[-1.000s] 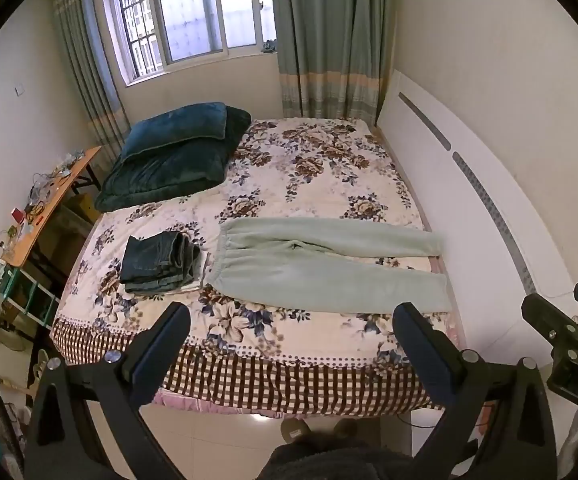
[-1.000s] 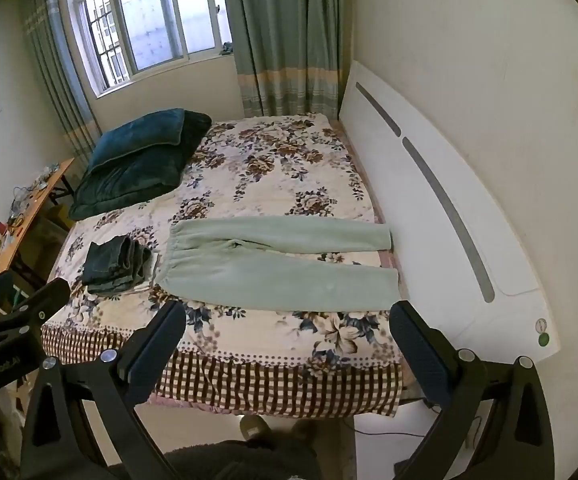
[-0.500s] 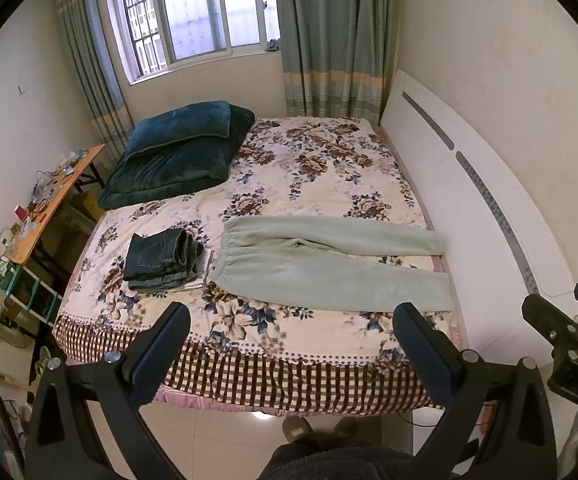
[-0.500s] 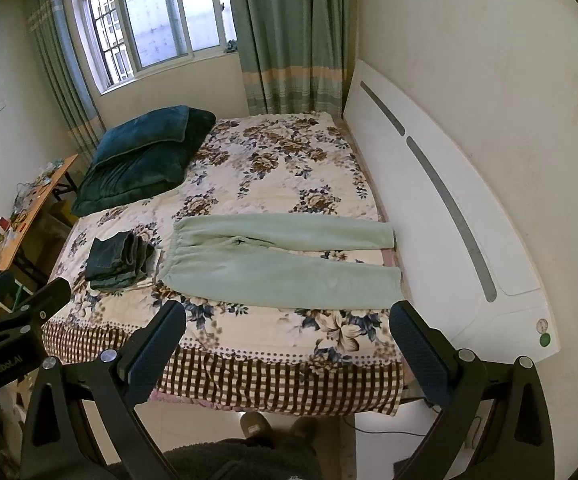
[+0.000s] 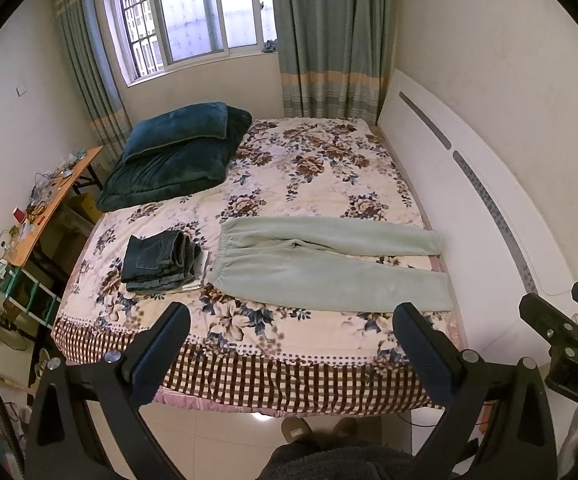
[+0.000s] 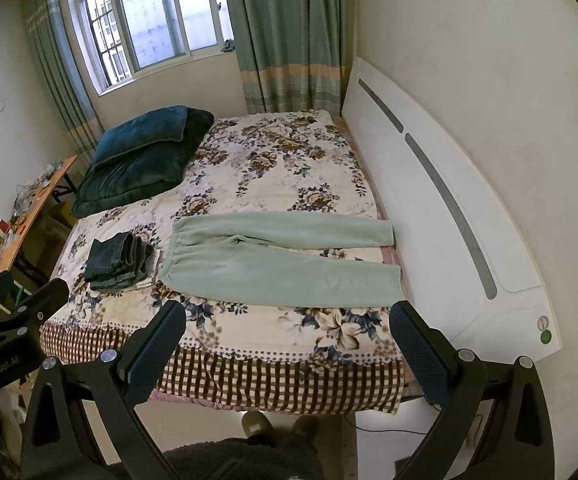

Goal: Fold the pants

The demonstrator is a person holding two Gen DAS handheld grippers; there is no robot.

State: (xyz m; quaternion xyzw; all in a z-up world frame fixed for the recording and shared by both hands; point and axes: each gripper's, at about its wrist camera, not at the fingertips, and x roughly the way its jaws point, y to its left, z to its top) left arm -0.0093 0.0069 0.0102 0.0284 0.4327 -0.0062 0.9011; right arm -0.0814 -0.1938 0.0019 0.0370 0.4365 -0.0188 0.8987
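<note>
Left wrist view looks down on a bed [image 5: 329, 168] covered in a floral quilt, with the pale green pants [image 5: 329, 268] spread flat across its near half, waistband toward the left and both legs running right toward the white headboard [image 5: 469, 208]. Just left of the waistband sits a folded stack of dark jeans [image 5: 161, 260]. Dark teal pillows [image 5: 177, 152] lie at the far left corner, beside a cluttered desk [image 5: 49, 208]. Both the left gripper [image 5: 289, 344] and the right gripper [image 6: 287, 340] hang above the floor short of the bed edge, fingers spread wide and holding nothing.
</note>
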